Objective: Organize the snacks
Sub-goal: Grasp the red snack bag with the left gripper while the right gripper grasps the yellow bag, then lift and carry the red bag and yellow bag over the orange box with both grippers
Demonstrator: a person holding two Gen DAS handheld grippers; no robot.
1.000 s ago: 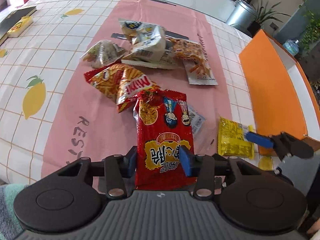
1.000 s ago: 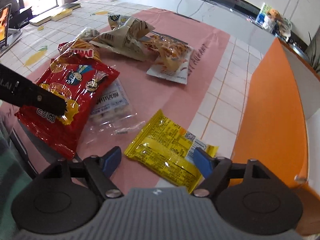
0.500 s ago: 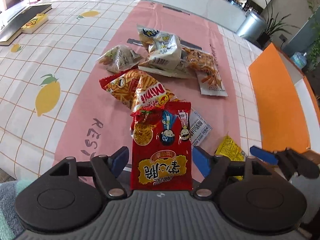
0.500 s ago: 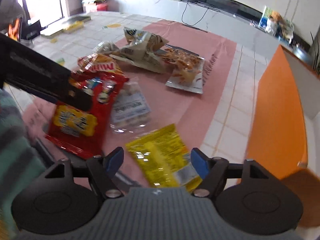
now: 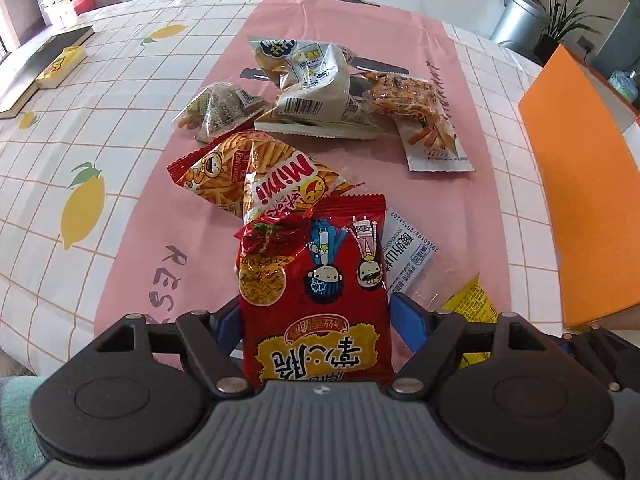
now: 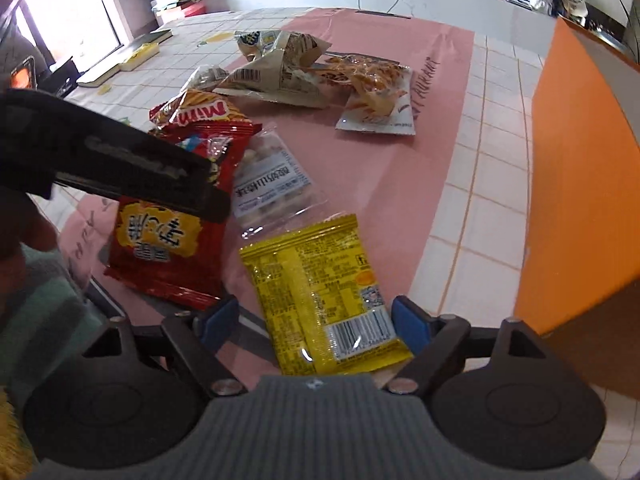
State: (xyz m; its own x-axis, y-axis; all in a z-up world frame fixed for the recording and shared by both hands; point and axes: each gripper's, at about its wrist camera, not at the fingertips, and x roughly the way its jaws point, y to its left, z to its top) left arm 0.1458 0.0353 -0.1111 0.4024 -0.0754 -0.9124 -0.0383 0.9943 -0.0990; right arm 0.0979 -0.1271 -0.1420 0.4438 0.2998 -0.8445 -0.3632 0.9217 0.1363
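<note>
Snack sorting at an early stage, as judged from the layout: every packet in view lies loose on the pink runner [image 5: 460,92] of the tiled tabletop [image 5: 120,80], and none can be seen inside a container. The only candidate container is the orange box [image 6: 576,168] at the right edge; only its outer wall shows in either wrist view, so whether it holds anything cannot be told. The left tongs [image 5: 314,326] are opening and stand wide, their blue pads clear of the red noodle-snack packet [image 5: 316,296] that lies flat between them near the front edge. The right tongs [image 6: 314,322] are also opening, moderately wide, straddling the yellow packet [image 6: 320,292] without pressing on it; this packet rests just beside the red one. Between and behind these two lies a clear packet with a white label [image 6: 272,188]. Farther back, the Mimi fries packet [image 5: 280,184] overlaps the red packet's top seam, followed by a small clear triangular packet [image 5: 220,108], a beige packet with a barcode [image 5: 316,92] and an orange-stick packet [image 5: 416,108], clustered and partly touching. Remaining work appears to be nearly everything: each packet is yet to be grouped or moved toward the box.
</note>
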